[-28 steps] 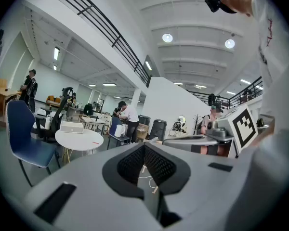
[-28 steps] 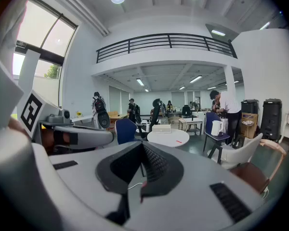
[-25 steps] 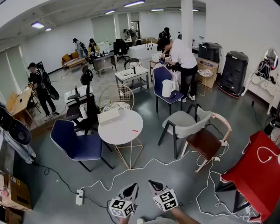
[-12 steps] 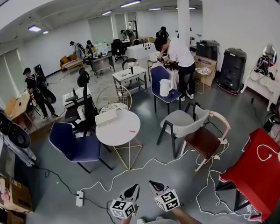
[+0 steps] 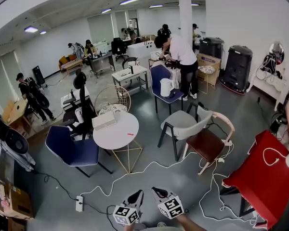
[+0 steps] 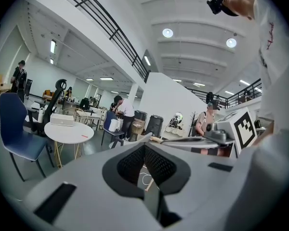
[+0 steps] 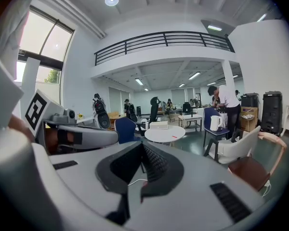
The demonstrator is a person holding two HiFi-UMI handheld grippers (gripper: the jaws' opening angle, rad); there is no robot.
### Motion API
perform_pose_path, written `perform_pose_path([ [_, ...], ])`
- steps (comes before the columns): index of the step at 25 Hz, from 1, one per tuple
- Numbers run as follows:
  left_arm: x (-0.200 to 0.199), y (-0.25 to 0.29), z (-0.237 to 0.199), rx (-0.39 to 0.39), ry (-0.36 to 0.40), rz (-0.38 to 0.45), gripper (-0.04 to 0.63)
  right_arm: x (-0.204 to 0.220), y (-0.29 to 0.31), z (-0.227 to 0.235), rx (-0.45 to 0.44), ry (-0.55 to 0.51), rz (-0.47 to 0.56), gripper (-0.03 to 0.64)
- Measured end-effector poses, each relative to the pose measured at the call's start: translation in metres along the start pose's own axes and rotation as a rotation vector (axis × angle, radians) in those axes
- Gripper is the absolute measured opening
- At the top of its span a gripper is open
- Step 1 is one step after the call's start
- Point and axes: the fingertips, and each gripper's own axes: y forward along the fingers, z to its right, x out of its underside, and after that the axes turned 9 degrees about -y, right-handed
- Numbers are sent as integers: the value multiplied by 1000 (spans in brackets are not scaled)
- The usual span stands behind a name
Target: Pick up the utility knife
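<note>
Left hand-held gripper (image 5: pixel 139 193), right hand-held gripper (image 5: pixel 156 190): two, both closed; one round table (image 5: pixel 116 137).

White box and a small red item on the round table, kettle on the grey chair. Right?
No. The head view shows the kettle on the far blue chair, not the grey chair. The white box and the small red item do lie on the round table.
</note>
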Motion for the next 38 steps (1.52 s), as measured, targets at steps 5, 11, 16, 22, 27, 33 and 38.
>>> perform_pose_path([
  [5, 4, 7, 9, 6, 1, -7, 12, 5, -7, 10, 9, 8, 3, 17],
  [11, 8, 13, 12, 2, -2, -6, 12, 11, -10, 13, 3, 8, -4, 17],
  [16, 6, 21, 10, 10, -1, -1, 12, 15, -5, 17, -1, 7, -14, 17],
  [22, 5, 24, -4, -9, -19, 0, 12, 12, 10, 19, -25, -8, -21, 17],
  [27, -5, 38, -24, -19, -27, 14, 12, 8, 34, 27, -44, -24, -27, 17],
  [33, -18, 57, -56, -20, -32, 14, 12, 7, 70, 36, -60, -26, -45, 17],
  [38, -35, 72, -89, -22, -46, 18, 12, -3, 110, 47, -61, -37, -55, 17],
])
